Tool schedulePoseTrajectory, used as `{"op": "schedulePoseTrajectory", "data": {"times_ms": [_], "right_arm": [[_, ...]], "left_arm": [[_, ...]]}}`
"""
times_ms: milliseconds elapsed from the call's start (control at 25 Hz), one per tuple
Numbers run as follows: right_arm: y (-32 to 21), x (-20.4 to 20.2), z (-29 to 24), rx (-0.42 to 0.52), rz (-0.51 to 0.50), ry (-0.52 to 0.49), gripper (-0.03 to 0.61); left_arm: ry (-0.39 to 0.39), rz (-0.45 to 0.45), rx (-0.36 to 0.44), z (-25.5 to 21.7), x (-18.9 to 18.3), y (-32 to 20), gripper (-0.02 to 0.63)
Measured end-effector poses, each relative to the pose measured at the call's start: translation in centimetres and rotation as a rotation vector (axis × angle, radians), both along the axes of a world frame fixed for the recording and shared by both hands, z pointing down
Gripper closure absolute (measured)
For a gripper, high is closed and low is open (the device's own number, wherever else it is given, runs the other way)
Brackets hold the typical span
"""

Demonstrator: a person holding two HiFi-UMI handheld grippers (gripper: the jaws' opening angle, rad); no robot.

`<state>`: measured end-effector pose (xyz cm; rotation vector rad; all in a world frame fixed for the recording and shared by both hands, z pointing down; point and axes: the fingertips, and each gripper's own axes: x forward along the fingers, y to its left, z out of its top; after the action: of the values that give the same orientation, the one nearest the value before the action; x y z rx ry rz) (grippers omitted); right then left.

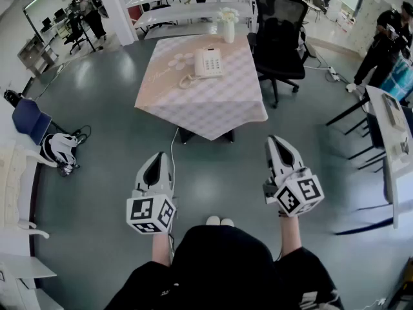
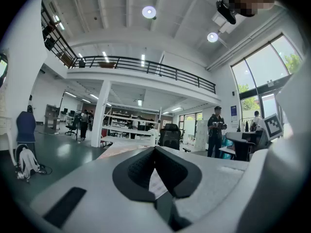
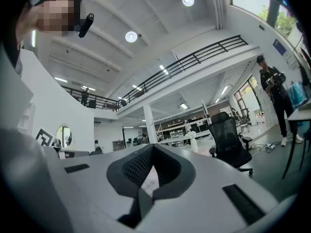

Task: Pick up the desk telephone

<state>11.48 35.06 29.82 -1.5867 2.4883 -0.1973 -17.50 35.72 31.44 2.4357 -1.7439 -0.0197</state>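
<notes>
A person in black clothing (image 1: 219, 270) holds two grippers level above a grey floor (image 1: 97, 115). The left gripper (image 1: 157, 157) and right gripper (image 1: 279, 141) both have their jaws pressed together on nothing. Well ahead, the white desk telephone (image 1: 208, 62) sits on a cloth-covered table (image 1: 206, 112), near a white vase (image 1: 228, 31) and a black office chair (image 1: 279, 37).

the desk telephone (image 1: 208, 62) is too small in the head view for its keys to be read, and its cord (image 1: 187, 81) shows only as a thin curl. the worktop (image 1: 213, 102) lies wholly under a checked cloth (image 1: 158, 95), which hides nearly all of its base. the white desk (image 1: 390, 134) at the right is cut by the frame edge. in both gripper views the closed jaws block the near worktop; the telephone cannot be told there.
</notes>
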Motion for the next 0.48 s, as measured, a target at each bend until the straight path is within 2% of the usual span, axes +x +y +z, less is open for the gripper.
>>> {"op": "schedulePoseTrajectory", "data": {"times_ms": [480], "right_arm": [[-0.05, 0.62, 0.09, -0.007, 0.002, -0.004, 0.588]], "left_arm": [[0.002, -0.008, -0.004, -0.08, 0.25, 0.08, 0.615]]}}
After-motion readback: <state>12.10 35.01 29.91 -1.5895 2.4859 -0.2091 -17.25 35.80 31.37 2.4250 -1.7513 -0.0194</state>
